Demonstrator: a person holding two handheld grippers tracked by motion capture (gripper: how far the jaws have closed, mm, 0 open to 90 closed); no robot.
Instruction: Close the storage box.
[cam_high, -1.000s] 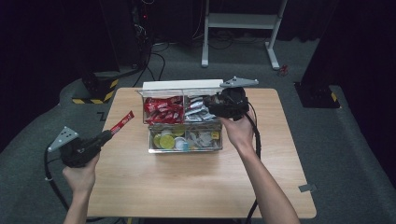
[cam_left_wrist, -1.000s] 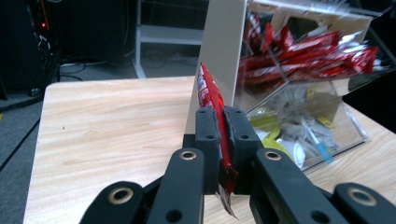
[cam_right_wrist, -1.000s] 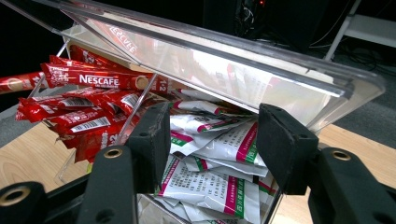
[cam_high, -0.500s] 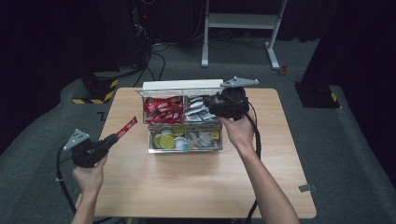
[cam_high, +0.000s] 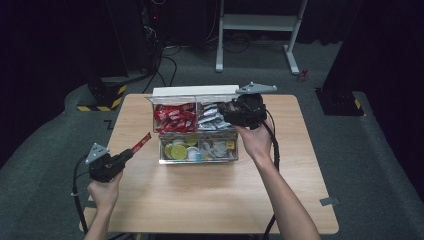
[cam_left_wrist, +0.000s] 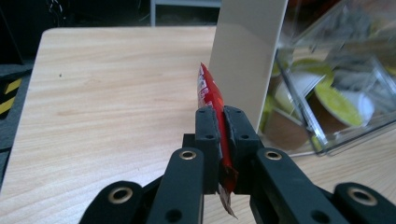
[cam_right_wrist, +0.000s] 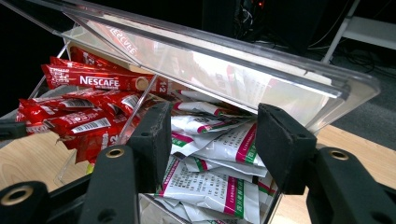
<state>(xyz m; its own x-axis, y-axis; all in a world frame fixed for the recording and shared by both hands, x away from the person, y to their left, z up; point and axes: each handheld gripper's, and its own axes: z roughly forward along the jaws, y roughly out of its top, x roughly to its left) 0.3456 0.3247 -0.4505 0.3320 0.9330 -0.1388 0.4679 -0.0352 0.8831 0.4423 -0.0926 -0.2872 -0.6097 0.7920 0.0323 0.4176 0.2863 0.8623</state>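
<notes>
Left tool (cam_left_wrist: 219, 135) clamps a red sachet (cam_left_wrist: 211, 95) above the bench (cam_high: 210, 195). Right tool (cam_right_wrist: 210, 140), jaws apart and holding nothing, sits at the clear organiser box (cam_high: 197, 152)

Matt pale wood-grain table (cam_high: 200, 195) is bearing a clear glossy plastic box (cam_high: 197, 152); shiny red foil sachet (cam_left_wrist: 212, 100) is sitting between matt black plastic jaws; white sachets (cam_right_wrist: 219, 158) are gleaming, crinkled.
</notes>
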